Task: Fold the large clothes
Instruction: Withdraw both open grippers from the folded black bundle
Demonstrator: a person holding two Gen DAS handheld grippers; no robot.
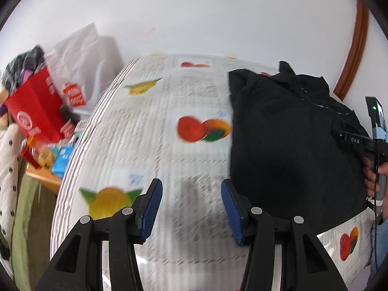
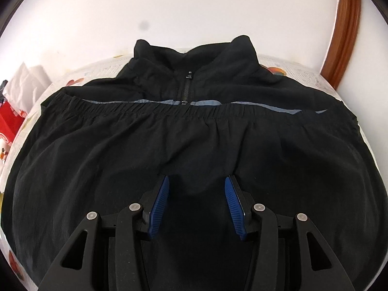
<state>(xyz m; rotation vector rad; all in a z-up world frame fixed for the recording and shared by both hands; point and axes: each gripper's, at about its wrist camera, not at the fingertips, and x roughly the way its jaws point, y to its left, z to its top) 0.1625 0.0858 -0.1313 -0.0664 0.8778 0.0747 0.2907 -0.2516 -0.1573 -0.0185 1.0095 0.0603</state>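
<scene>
Blur smears the left wrist view, so fine detail is unreliable. The left gripper [image 1: 191, 194] has its blue-padded fingers [image 1: 152, 208] spread wide with nothing between them, hovering over a table cover [image 1: 155, 131] printed with newspaper text and fruit pictures. The black jacket [image 1: 286, 131] lies on the right part of that cover, its near edge just beside the right-hand finger of this claw. At the far right edge, the right gripper's handle [image 1: 361, 143] shows in a person's hand [image 1: 371, 177]. Off the table's left side sit a red box [image 1: 36, 111] and a white plastic bag [image 1: 84, 63].

From the right wrist view, the right gripper [image 2: 196, 194] hovers low over the jacket [image 2: 121, 160], fingers [image 2: 158, 206] held wide apart and gripping nothing; whether the tips touch the cloth cannot be told. The jacket is spread flat with its collar [image 2: 194, 48] and zipper [image 2: 186, 84] at the far end, and its elastic hem [image 2: 150, 111] already folded up across the chest, a strip of grey lining showing along it.

Risks, as I judge them: the fabric looks thin and slippery, so a pinch may catch only the top layer and drag the folded hem open. With the left claw off the garment, a one-sided pull could skew the fold or slide the jacket across the cover.
</scene>
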